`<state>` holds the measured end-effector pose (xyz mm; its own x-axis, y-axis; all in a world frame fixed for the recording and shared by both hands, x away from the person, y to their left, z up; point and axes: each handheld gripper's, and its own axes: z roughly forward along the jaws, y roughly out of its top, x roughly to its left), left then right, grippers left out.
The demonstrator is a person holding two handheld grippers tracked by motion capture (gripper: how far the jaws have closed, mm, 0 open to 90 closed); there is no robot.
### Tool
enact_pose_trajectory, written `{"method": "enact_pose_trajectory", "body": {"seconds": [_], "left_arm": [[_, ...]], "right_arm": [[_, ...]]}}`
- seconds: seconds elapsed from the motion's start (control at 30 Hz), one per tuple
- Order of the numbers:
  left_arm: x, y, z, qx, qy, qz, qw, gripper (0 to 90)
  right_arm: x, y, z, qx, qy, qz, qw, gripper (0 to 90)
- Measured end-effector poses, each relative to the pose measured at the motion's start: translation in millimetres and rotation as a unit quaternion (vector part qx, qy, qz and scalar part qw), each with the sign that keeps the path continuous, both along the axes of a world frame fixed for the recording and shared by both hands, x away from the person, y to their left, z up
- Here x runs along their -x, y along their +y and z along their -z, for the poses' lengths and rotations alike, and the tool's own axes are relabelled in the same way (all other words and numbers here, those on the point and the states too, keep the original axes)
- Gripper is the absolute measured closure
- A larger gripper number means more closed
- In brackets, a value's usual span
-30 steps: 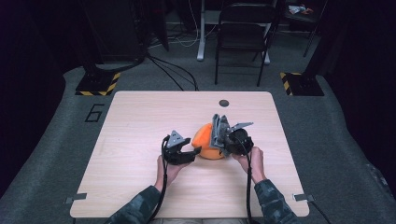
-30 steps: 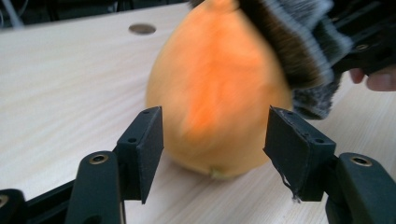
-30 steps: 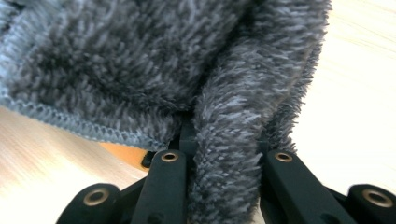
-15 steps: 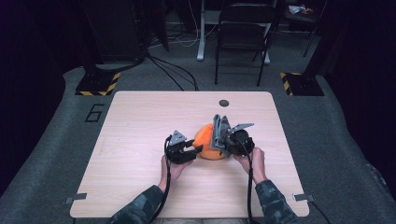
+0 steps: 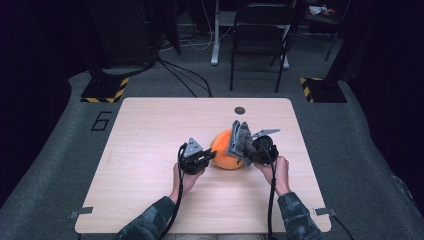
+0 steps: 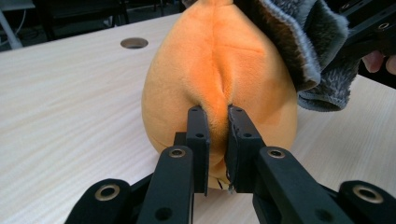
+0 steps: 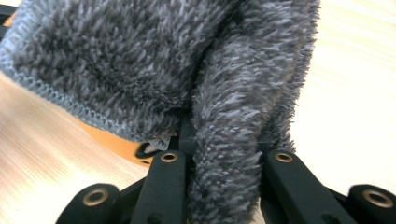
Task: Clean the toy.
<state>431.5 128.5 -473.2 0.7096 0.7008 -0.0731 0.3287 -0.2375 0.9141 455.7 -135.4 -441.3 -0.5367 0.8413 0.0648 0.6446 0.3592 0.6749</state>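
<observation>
While the left gripper (image 6: pixel 216 140) has just been closing and now pinches a fold of the orange plush (image 5: pixel 226 150) at mid-table, the right gripper (image 7: pixel 219 154) clamps the grey cloth (image 5: pixel 239 140) draped against it. Next, probably, steady the plush and wipe.

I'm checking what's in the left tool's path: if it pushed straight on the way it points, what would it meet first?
The orange plush: the left tool, whose jaws have just been closing, already pinches a fold of it. Beyond it hangs the grey cloth.

Wooden table (image 5: pixel 150 150) with grommet hole (image 5: pixel 240 110), black chair (image 5: pixel 260 35) behind
</observation>
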Motion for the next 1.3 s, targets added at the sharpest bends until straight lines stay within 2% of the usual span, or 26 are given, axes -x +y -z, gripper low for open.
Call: {"method": "enact_pose_trajectory", "body": {"seconds": [0.17,0.23,0.3,0.33,0.4,0.5,0.53,0.63,0.73,0.9,0.93,0.97,1.0,1.07,1.2,1.3], "left_arm": [[-1.9,0.6,-12.6,-0.003,-0.017,0.006,0.9998,81.3],[-1.6,0.5,-18.7,-0.008,-0.032,0.003,0.9995,81.3],[-0.6,-0.2,-25.0,-0.023,-0.045,0.008,0.9987,81.3],[0.2,-1.1,-27.2,-0.022,-0.051,0.007,0.9984,81.3],[0.7,-2.9,-31.0,-0.03,-0.056,0.017,0.9978,81.2],[2.3,-10.5,-30.1,-0.036,-0.059,0.027,0.9972,81.1],[3.0,-13.2,-29.2,-0.04,-0.059,0.032,0.9969,81.1],[6.2,-21.0,-28.0,-0.05,-0.064,0.047,0.9955,81.0],[9.9,-27.8,-26.3,-0.057,-0.071,0.057,0.9942,80.8],[13.2,-31.2,-23.4,-0.06,-0.069,0.074,0.9931,80.8],[13.6,-31.5,-22.8,-0.058,-0.067,0.076,0.9931,80.9],[14.3,-31.6,-22.3,-0.059,-0.067,0.078,0.9929,80.9],[14.4,-31.5,-22.1,-0.065,-0.066,0.081,0.9923,80.9],[14.7,-32.0,-19.5,-0.074,-0.064,0.083,0.9917,81.1],[14.0,-31.5,-16.6,-0.061,-0.055,0.08,0.9934,81.2],[13.7,-30.3,-16.5,-0.061,-0.052,0.082,0.9934,81.2]], "right_arm": [[-0.3,-8.6,-10.0,-0.002,0.0,0.014,0.9999,75.7],[0.3,-12.4,-16.3,-0.01,-0.002,0.02,0.9998,75.3],[0.8,-15.8,-22.9,-0.013,-0.009,0.022,0.9996,74.8],[1.7,-16.7,-26.8,-0.018,-0.007,0.026,0.9995,74.2],[3.2,-18.6,-34.2,-0.022,-0.015,0.028,0.9992,73.7],[5.4,-19.5,-44.7,-0.027,-0.019,0.028,0.9991,72.7],[6.5,-20.0,-48.0,-0.022,-0.025,0.025,0.9991,72.7],[10.5,-16.6,-56.9,-0.03,-0.042,0.02,0.9985,72.6],[14.7,-6.0,-61.1,-0.026,-0.03,0.007,0.9992,72.7],[18.4,20.4,-58.0,0.002,-0.018,-0.033,0.9993,73.2],[18.5,26.0,-56.4,0.013,-0.011,-0.047,0.9987,73.6],[18.5,29.3,-54.5,0.019,-0.007,-0.051,0.9985,74.0],[17.7,33.6,-50.4,0.036,-0.003,-0.056,0.9978,74.6],[15.4,37.0,-43.2,0.054,-0.001,-0.057,0.9969,75.3],[8.5,29.9,-36.2,0.036,0.01,-0.043,0.9984,75.6],[3.8,20.0,-30.8,0.045,0.011,-0.023,0.9986,75.6]]}}
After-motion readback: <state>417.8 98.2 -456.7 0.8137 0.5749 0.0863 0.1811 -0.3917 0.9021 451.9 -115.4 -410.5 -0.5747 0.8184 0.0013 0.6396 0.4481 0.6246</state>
